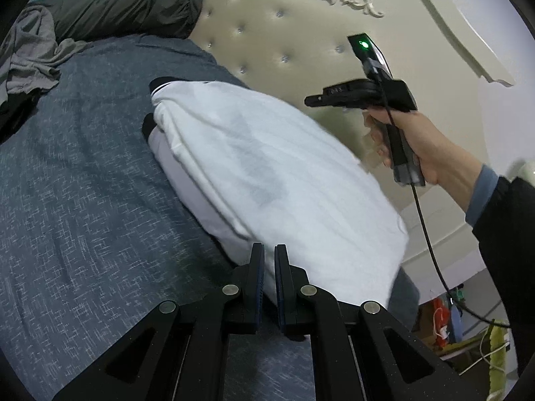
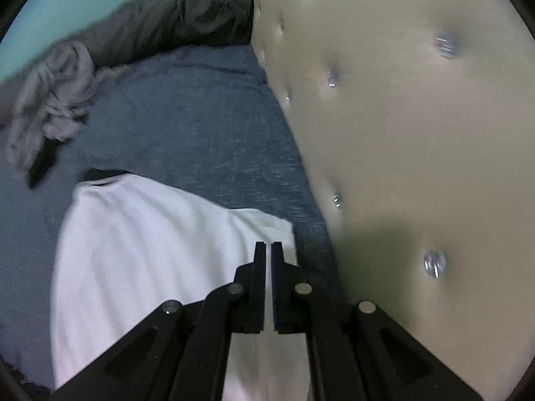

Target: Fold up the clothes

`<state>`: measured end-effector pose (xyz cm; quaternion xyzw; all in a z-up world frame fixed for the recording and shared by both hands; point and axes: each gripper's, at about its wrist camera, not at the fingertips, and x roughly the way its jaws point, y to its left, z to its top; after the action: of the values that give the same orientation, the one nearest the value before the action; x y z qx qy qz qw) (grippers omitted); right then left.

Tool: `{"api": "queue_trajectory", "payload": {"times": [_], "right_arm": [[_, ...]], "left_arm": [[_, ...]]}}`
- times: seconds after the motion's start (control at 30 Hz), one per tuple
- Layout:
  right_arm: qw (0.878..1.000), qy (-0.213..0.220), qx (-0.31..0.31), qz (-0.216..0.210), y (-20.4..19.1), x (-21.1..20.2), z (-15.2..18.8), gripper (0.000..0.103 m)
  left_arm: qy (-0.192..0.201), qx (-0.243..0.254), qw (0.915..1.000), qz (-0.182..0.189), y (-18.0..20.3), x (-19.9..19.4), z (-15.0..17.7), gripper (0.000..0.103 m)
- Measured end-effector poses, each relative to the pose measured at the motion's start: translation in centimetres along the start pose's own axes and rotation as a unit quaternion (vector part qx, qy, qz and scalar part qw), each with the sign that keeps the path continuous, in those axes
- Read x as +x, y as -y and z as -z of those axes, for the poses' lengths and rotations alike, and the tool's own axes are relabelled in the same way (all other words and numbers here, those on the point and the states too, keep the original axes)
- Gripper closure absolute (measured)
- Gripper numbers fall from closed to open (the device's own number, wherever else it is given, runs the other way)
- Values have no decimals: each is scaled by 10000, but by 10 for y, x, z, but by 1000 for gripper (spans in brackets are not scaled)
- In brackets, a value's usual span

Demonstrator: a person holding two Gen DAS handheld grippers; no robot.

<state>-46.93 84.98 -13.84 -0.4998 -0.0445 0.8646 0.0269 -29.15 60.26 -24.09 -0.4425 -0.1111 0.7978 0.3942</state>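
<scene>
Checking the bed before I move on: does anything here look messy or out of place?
Yes. A grey garment lies crumpled near the far corner of the blue bedspread, beside a dark jacket; the white shirt is neatly folded.

White shirt [image 1: 267, 173] smooth cloth; bedspread [image 1: 83, 200] coarse weave.

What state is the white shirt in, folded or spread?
Folded. The white shirt lies on the blue bedspread as a compact stack: layered edges show on its left side, black trim pokes out at one end.

Soft indoor light, fisheye warp, right blurred
</scene>
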Motion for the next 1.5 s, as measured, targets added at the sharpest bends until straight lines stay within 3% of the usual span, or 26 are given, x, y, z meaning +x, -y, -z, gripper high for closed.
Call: {"api": "queue_trajectory", "payload": {"times": [0.07,0.2,0.33,0.43,0.53,0.57,0.6,0.67,0.9,1.17,1.27,1.4,1.5], "right_arm": [[9996,-6,43,-276,5,-14,13,97],[9973,-127,145,-708,12,-37,44,85],[9958,-247,226,-854,21,-49,79,84],[9926,-251,448,-1100,32,-56,99,84],[9890,-200,666,-1307,38,-57,107,84],[9875,-192,752,-1371,39,-56,109,84],[9860,-180,834,-1434,40,-56,110,90],[9865,-96,896,-1365,41,-57,112,100],[9902,1,1112,-847,45,-51,112,103],[9821,431,1333,-1256,48,-74,126,102],[9835,332,1239,-1278,44,-79,138,99],[9800,282,1375,-1408,46,-83,165,84],[9756,263,1508,-1574,47,-84,180,79]], "left_arm": [[-11,1,10000,88,9,-3,2,95],[-91,17,9997,241,27,-5,6,82],[-220,-132,9992,302,33,2,11,82],[-319,-282,9983,398,33,7,17,84],[-357,-249,9982,406,36,9,23,99],[-369,-239,9982,408,37,9,25,99],[-364,-241,9982,402,36,10,25,99],[-329,-222,9985,388,37,8,27,100],[-301,-53,9993,234,41,4,32,100],[-335,-66,9993,165,41,4,31,99],[-366,-44,9992,143,40,2,33,100],[-400,34,9992,79,41,-1,36,101],[-395,-4,9992,84,40,-3,36,101]]}}
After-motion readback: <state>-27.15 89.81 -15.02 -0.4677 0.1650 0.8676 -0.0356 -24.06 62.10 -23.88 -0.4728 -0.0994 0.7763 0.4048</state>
